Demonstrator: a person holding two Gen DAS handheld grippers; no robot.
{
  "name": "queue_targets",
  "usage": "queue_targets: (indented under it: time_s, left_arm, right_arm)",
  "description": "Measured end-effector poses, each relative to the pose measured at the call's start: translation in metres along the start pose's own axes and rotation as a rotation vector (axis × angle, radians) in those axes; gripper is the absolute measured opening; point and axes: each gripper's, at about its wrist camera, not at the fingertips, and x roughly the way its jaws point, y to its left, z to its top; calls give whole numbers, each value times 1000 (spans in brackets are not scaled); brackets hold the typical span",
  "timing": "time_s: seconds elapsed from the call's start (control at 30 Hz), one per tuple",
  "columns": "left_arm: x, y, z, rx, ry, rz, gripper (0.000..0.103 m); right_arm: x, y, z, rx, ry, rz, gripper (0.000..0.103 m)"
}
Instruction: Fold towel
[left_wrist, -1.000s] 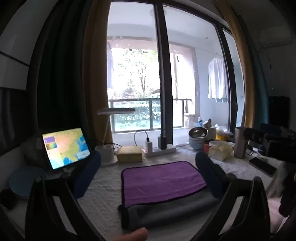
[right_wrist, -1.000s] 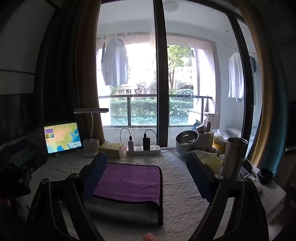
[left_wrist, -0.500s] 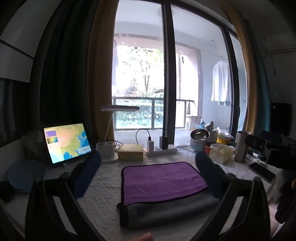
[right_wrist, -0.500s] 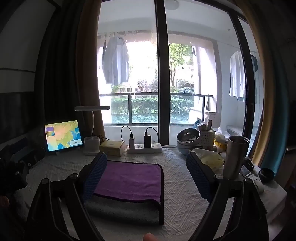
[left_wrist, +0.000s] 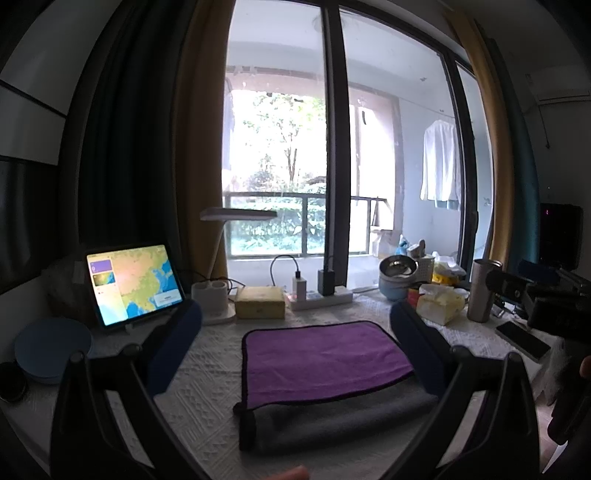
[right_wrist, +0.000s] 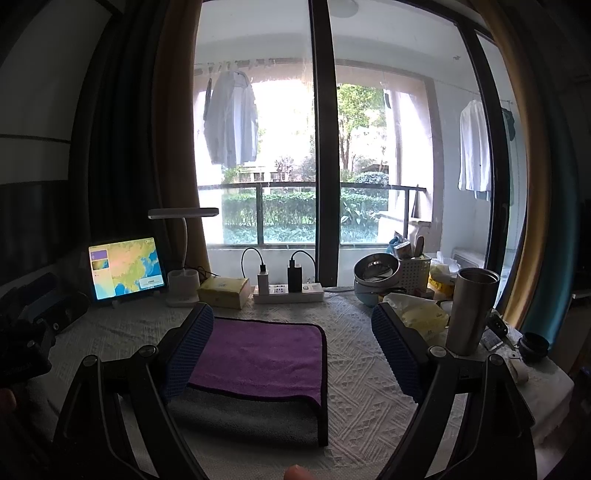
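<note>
A folded towel (left_wrist: 321, 360), purple on top with a grey layer showing at its near edge, lies flat on the white textured tablecloth (left_wrist: 207, 369). It also shows in the right wrist view (right_wrist: 258, 354). My left gripper (left_wrist: 295, 328) is open and empty, held above the table with the towel between and beyond its fingers. My right gripper (right_wrist: 291, 332) is open and empty, to the right of the towel, its left finger (right_wrist: 188, 347) over the towel's left part.
A tablet (left_wrist: 133, 282) stands at the back left beside a desk lamp (left_wrist: 218, 295). A yellow box (left_wrist: 260, 301) and power strip (left_wrist: 319, 295) sit behind the towel. Bowls (right_wrist: 376, 277), a tissue pack (right_wrist: 421, 314) and a steel tumbler (right_wrist: 469, 310) crowd the right.
Both grippers have tilted up slightly, so the table sits lower in view. The towel has not moved. Both grippers stay open.
</note>
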Motion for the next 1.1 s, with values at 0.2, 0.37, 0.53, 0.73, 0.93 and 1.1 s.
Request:
queue_targets:
  time_s: [0.2,0.37,0.53,0.73,0.93,1.1]
  left_arm:
    - [0,0,0,1,0,1,103]
    - [0,0,-1,0,-1,2,103]
    - [0,0,-1,1,-1,0,103]
    - [0,0,-1,1,0,0,103]
    - [-1,0,-1,1,-1,0,103]
    - [0,0,-1,0,0,0,103]
  right_arm:
    - [0,1,0,-1,0,-1,90]
    - [0,0,0,0,0,-2,90]
    - [0,1,-1,-1,0,-2,90]
    - [2,2,-2,0,4,1,90]
    - [2,3,-2,0,4,1,90]
    - [2,3,-2,0,5,1,90]
